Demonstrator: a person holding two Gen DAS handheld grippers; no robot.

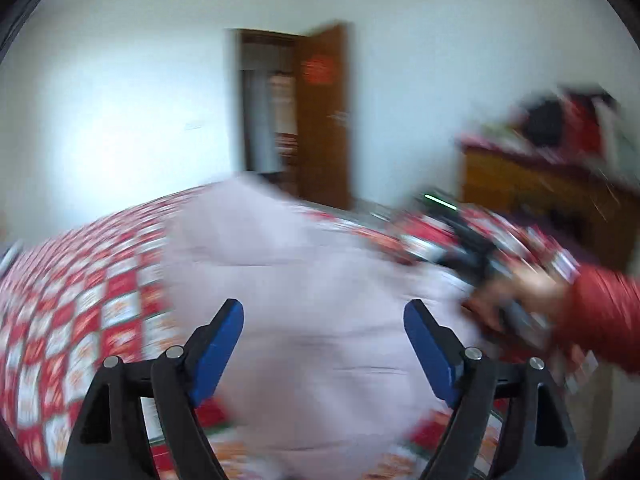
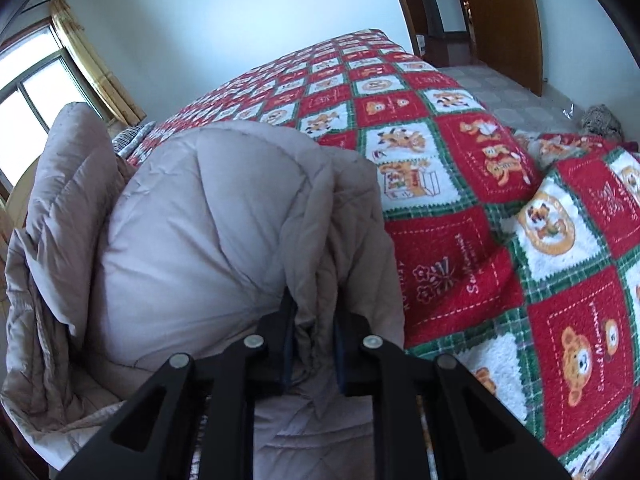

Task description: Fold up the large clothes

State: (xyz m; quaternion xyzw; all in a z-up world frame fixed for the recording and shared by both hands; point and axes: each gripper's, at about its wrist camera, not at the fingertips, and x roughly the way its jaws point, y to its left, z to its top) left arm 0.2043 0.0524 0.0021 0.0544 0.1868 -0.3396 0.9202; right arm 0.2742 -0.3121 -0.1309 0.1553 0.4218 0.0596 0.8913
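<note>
Up close in the right wrist view, the right tool (image 2: 314, 344) was clenched on a bunched fold of the puffy beige coat (image 2: 208, 232), with fabric squeezed between its two black fingers (image 2: 276, 344). The coat was heaped on the near left part of the bed, one quilted flap (image 2: 68, 184) standing up on the left side of the pile. Just beside it to the right, the red, white and green teddy bear blanket (image 2: 520, 240) covered the rest of the bed and ran off toward the far wall.

The left wrist view was pretty motion-blurred, but the left tool (image 1: 323, 344) was clearly released: the blue pads (image 1: 218, 352) stood wide apart with nothing between them, hovering over the pale coat (image 1: 304, 288) spread across the blanket (image 1: 88, 304). At the right edge, a hand (image 1: 520, 296) in a red sleeve (image 1: 604, 312) held the other tool, too smeared to make out in detail.

Farther back, an open brown door (image 1: 326, 120) sat in the white wall, and a wooden cabinet (image 1: 540, 200) with blurry stuff on top stood on the right. In the right wrist view a window (image 2: 28, 88) with a yellow curtain (image 2: 92, 64) was way off to the left.
</note>
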